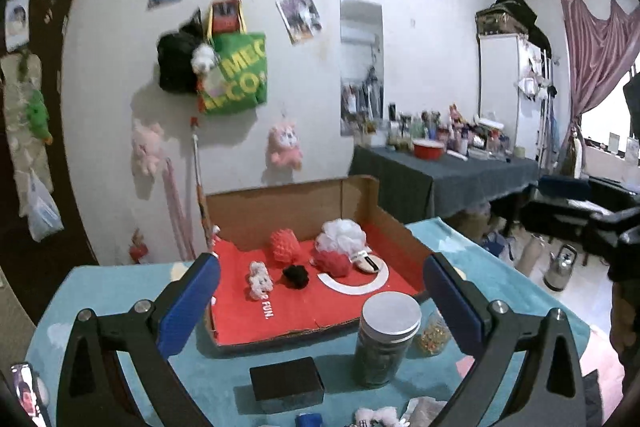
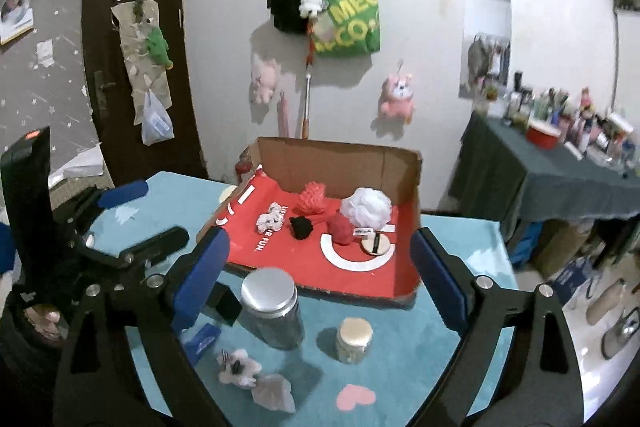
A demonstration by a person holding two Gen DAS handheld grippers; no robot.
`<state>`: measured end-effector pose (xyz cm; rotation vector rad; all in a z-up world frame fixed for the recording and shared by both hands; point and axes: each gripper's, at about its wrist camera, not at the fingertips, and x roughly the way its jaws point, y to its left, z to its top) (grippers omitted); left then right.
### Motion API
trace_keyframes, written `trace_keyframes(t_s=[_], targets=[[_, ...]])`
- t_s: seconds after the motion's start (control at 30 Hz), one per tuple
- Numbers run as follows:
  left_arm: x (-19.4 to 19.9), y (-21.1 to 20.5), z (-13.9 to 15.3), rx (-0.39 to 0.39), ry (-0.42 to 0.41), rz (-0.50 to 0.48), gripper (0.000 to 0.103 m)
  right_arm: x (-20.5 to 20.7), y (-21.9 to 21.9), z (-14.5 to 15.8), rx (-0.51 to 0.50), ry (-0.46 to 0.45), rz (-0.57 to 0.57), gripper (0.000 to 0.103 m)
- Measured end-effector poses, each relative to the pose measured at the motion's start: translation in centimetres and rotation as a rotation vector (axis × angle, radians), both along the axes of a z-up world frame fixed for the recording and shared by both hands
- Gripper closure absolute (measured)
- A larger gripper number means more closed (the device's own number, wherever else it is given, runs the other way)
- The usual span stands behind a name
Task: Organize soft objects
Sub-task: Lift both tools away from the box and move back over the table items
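A cardboard box (image 1: 360,195) (image 2: 404,163) with a red liner stands on the blue table. In it lie a white mesh puff (image 1: 344,235) (image 2: 366,207), a red knitted piece (image 1: 285,245) (image 2: 312,197), a red ball (image 1: 334,261) (image 2: 340,229), a black scrunchie (image 1: 296,275) (image 2: 301,226) and a small white plush (image 1: 260,277) (image 2: 270,219). A white fluffy toy (image 2: 238,371) (image 1: 376,415) and a pale cloth piece (image 2: 274,391) lie on the table in front. My left gripper (image 1: 320,303) is open and empty before the box. My right gripper (image 2: 320,275) is open and empty above the jars.
A tall jar with a metal lid (image 1: 386,339) (image 2: 274,307), a small jar (image 2: 354,341) (image 1: 434,335), a black box (image 1: 286,383) and a blue item (image 2: 204,341) stand on the table (image 2: 440,367). A cluttered side table (image 1: 440,167) stands at the right.
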<state>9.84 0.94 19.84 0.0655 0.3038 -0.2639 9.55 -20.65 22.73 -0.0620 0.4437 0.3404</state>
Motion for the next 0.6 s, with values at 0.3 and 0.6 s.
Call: trace_keyframes(t_s=[0.3, 0.6], targets=[[-5.1, -0.4, -2.1, -0.020, -0.055, 0.019, 0.000, -6.4, -0.4, -3.5, 0.019, -0.107, -0.079, 0.009], [-7.0, -0.2, -5.3, -0.066, -0.024, 0.024, 0.000, -10.4, -0.5, -6.8, 0.027, -0.168, -0.123, 0.006]])
